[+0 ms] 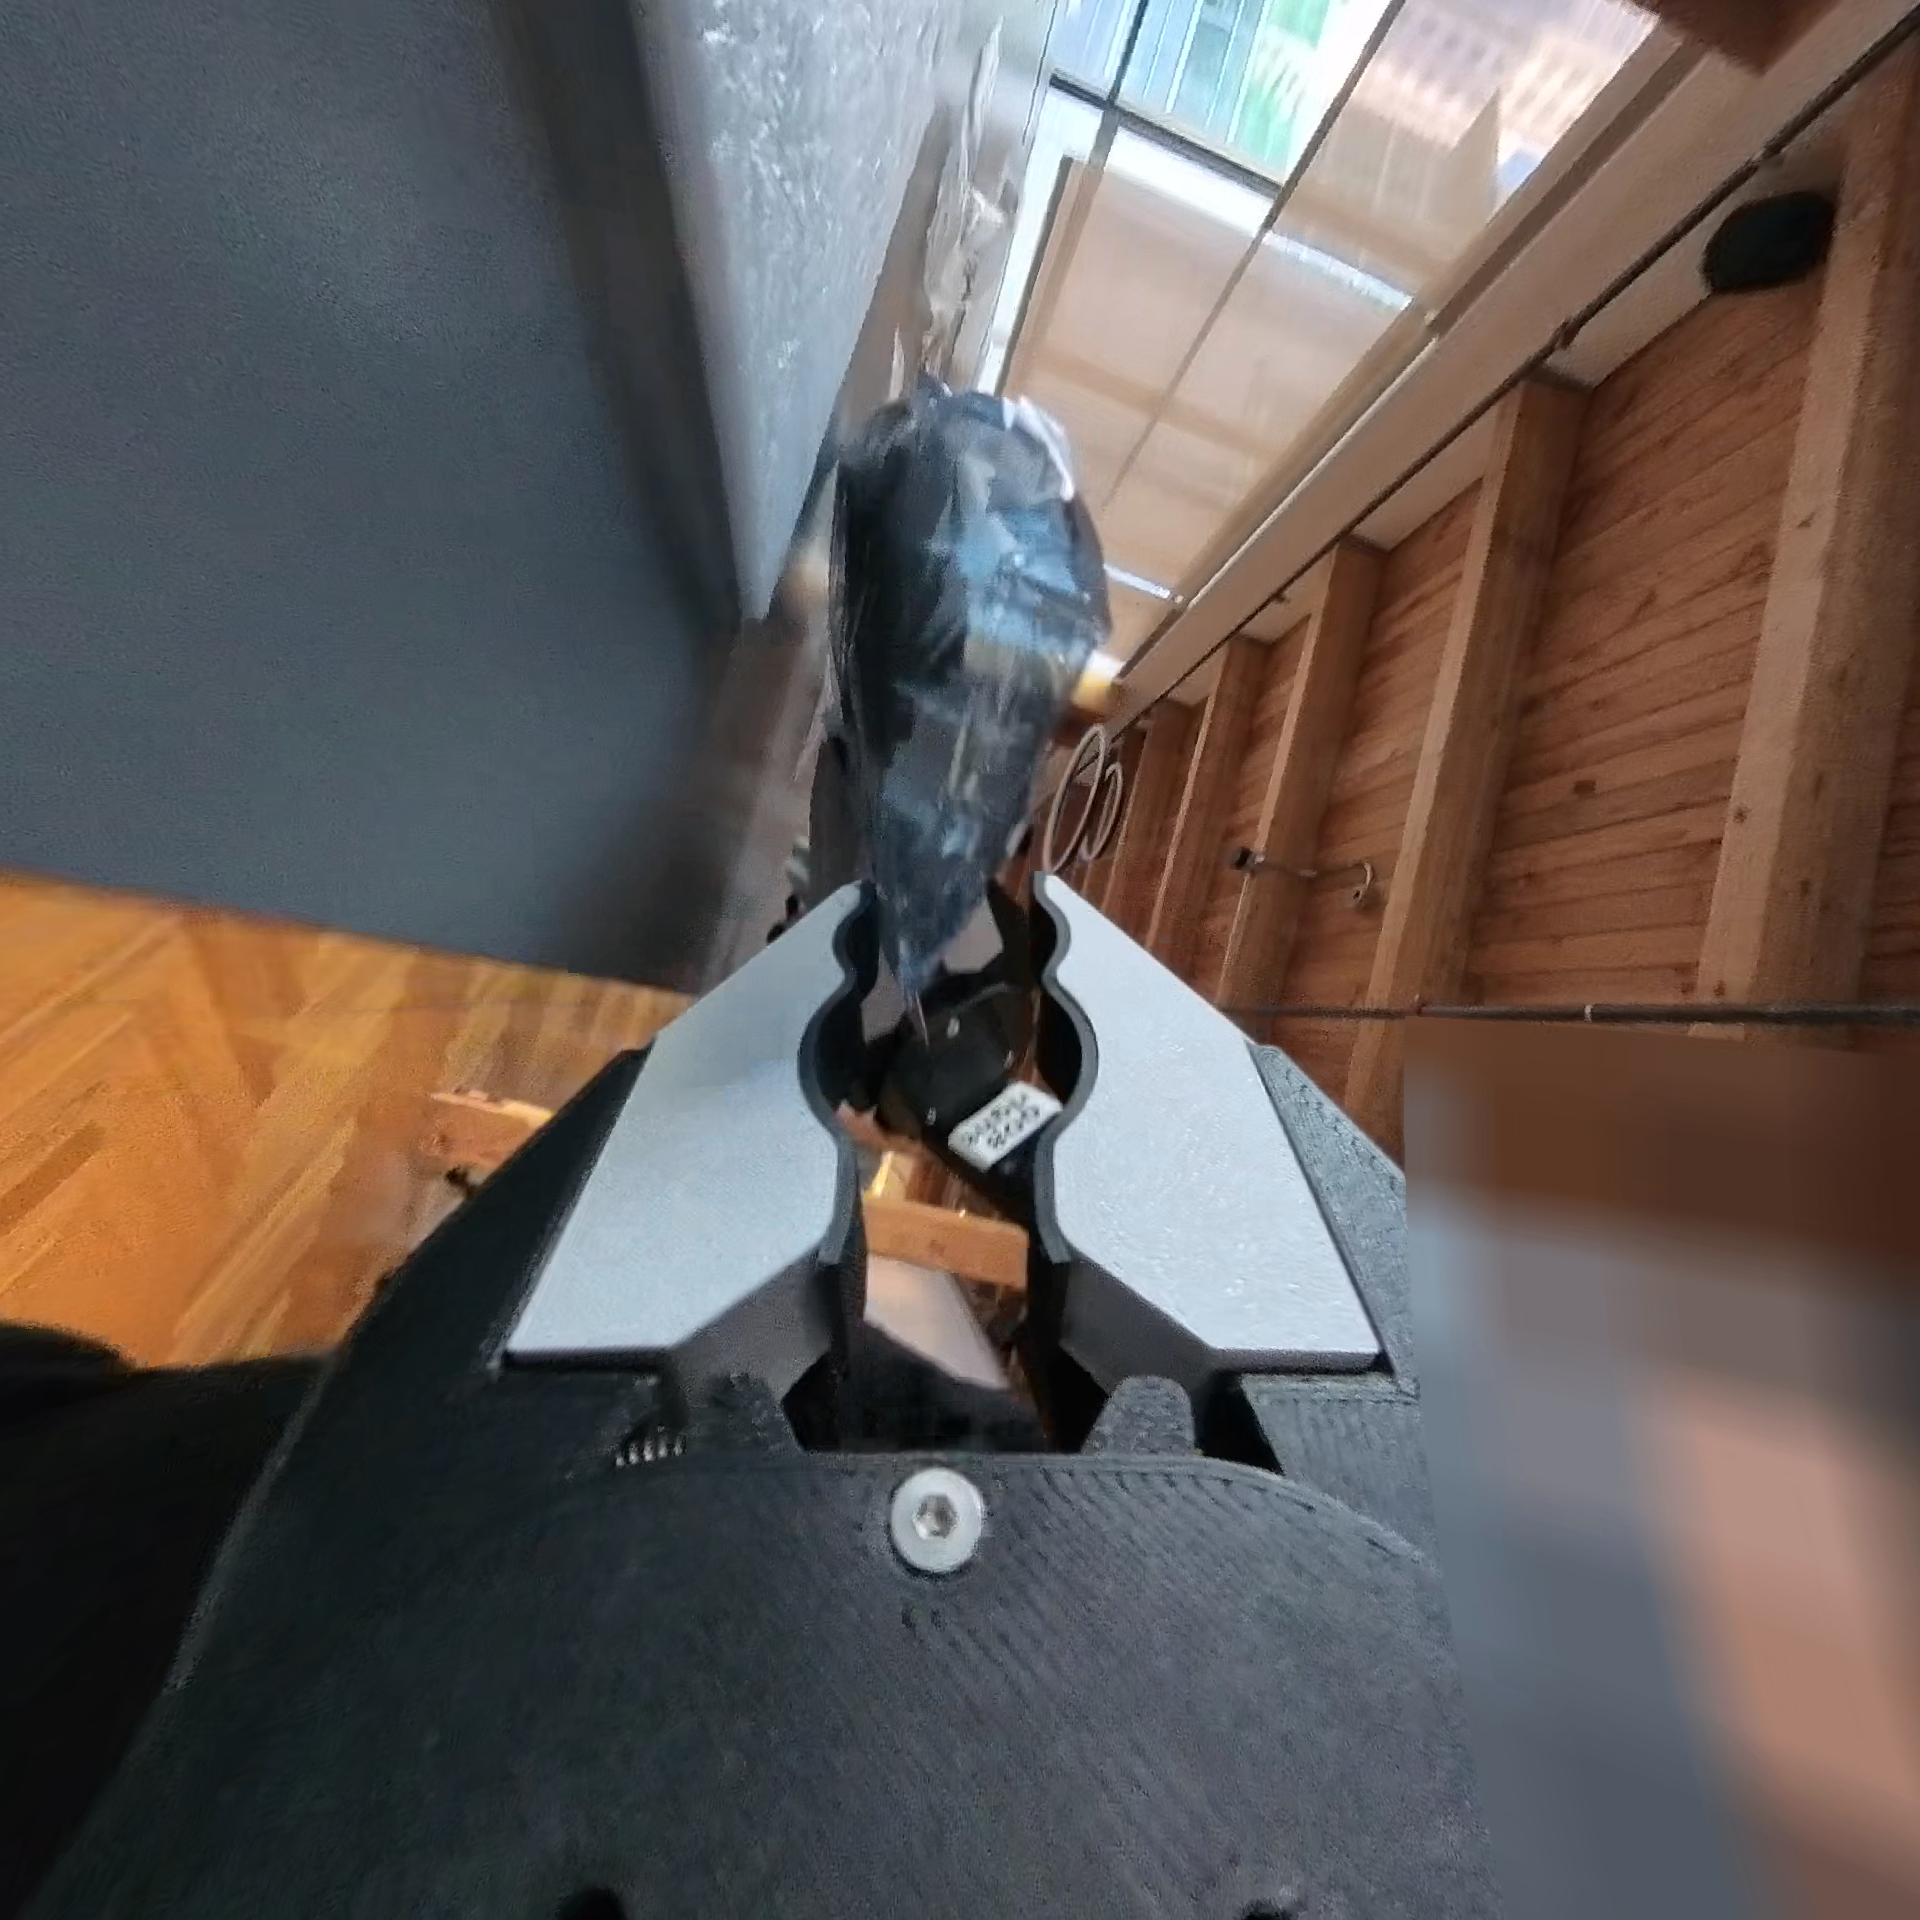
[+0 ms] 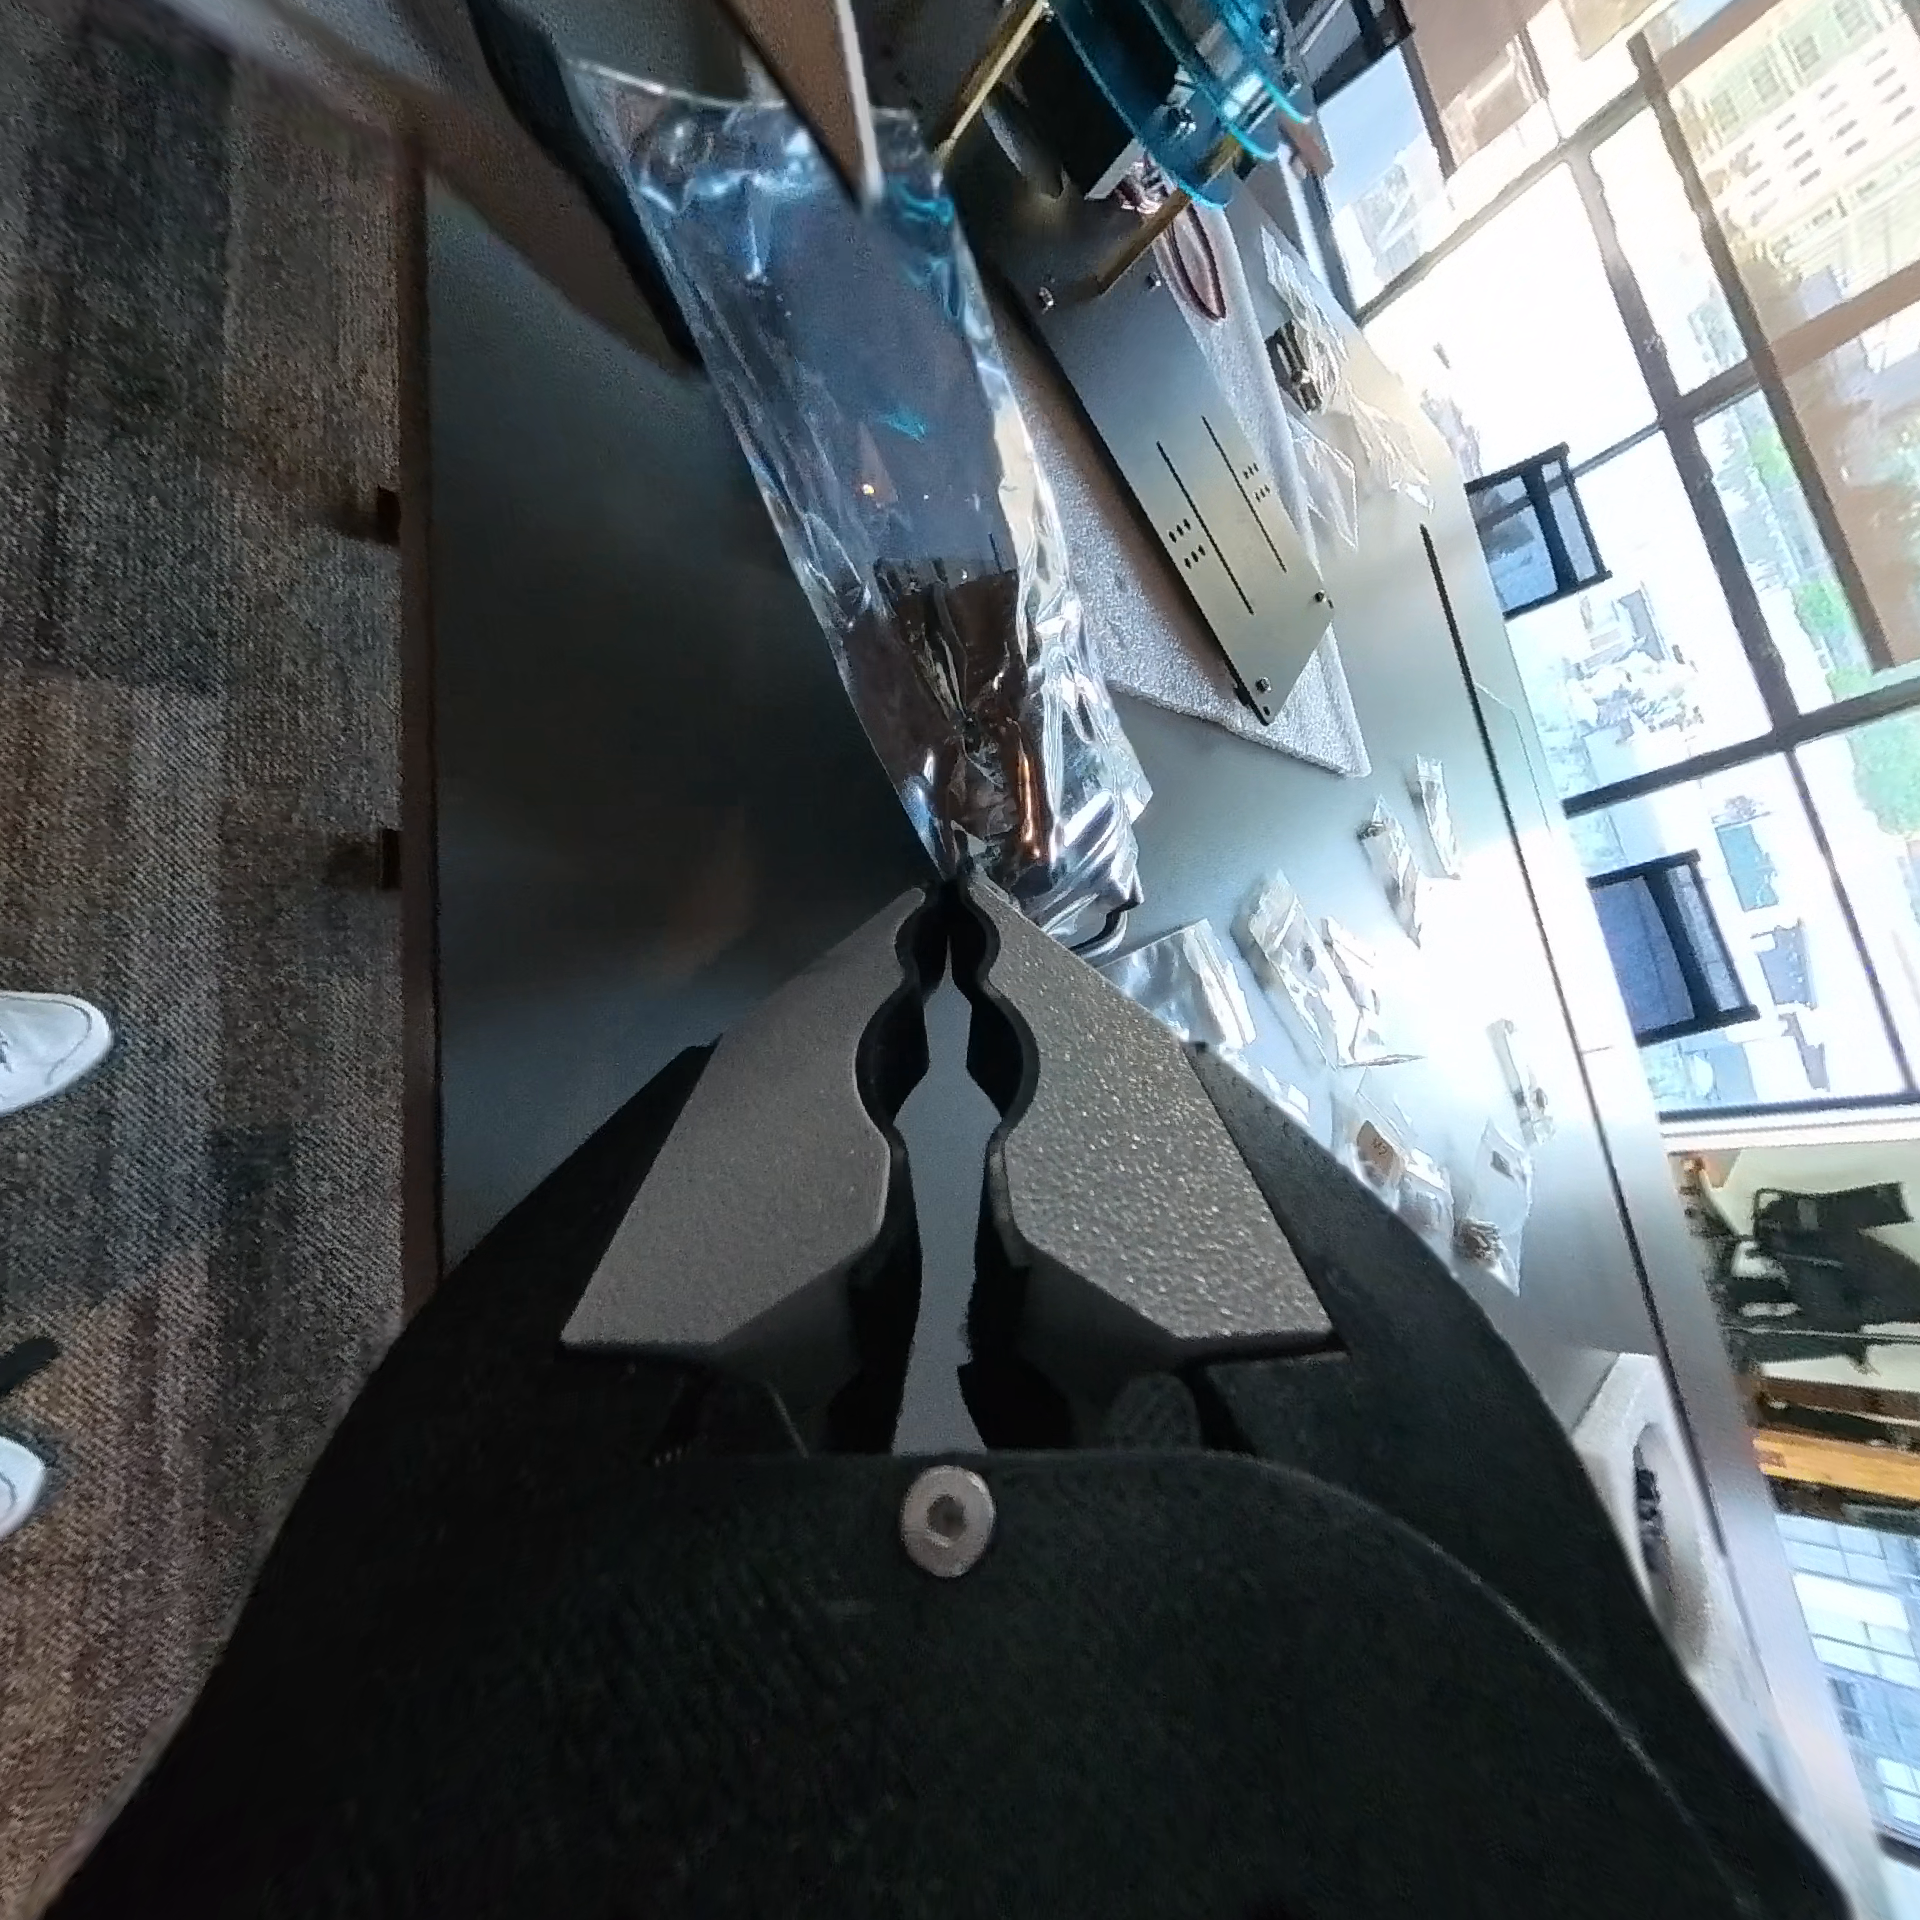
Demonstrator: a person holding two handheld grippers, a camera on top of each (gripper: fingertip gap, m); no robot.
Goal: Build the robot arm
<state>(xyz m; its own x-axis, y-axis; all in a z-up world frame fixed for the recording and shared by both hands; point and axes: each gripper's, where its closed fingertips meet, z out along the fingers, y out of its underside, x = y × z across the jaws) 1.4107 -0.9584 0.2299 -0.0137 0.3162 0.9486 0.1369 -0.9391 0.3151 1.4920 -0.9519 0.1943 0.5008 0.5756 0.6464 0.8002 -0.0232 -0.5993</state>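
Above a grey table, the right tongs are pinched nearly closed on the bottom edge of a clear, crinkled plastic bag, which runs away from the tips toward a blue acrylic part at the far end. Dark contents sit in the bag's near half; what they are cannot be made out. In the left wrist view, the left tongs stand at a narrow gap, and a dark, shiny plastic-wrapped bundle tapers down between their tips; whether the pads actually press it is hard to tell through the blur. It cannot be told whether this bundle is the same bag.

Judging by the creases and glare, the film looks light, soft and slippery, likely to slide or tear if pulled hard, so a hold on a flat seam or edge looks safer than one on the bulging middle.

Just beside the bag lie a perforated metal plate on a pale foam sheet and, farther right, several small clear packets scattered on the table. Beyond them are large windows; 1 white shoe shows on the carpet at left. The left view looks past wooden wall panelling.
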